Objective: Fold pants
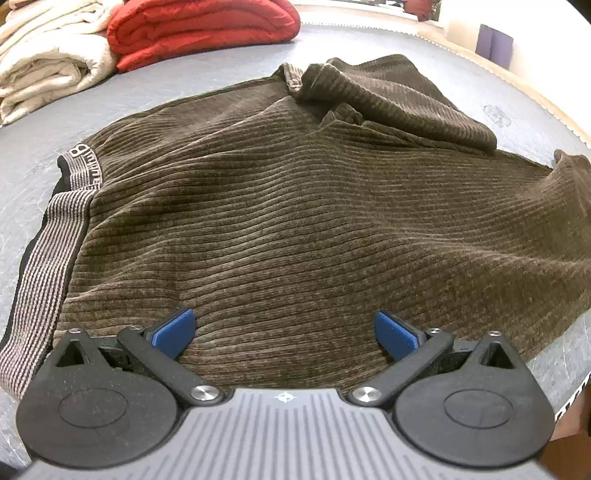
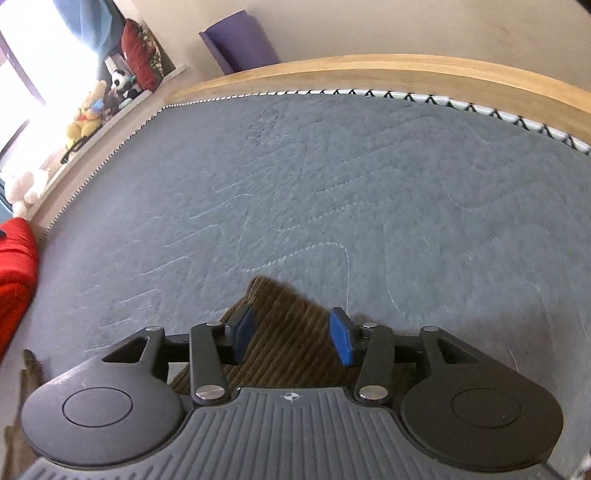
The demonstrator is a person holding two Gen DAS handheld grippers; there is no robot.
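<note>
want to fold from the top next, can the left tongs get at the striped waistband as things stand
Probably yes. The left tongs are open above the brown pants, and the striped waistband lies exposed along the garment's left edge on the mattress. Nothing covers it; only flat cloth lies between.

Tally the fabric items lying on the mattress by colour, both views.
Brown ribbed corduroy pants: 1
Red folded blanket: 1
Cream folded blankets: 1 pile, separate pieces cannot be told apart
Total: 3, all on the grey quilted mattress
</note>
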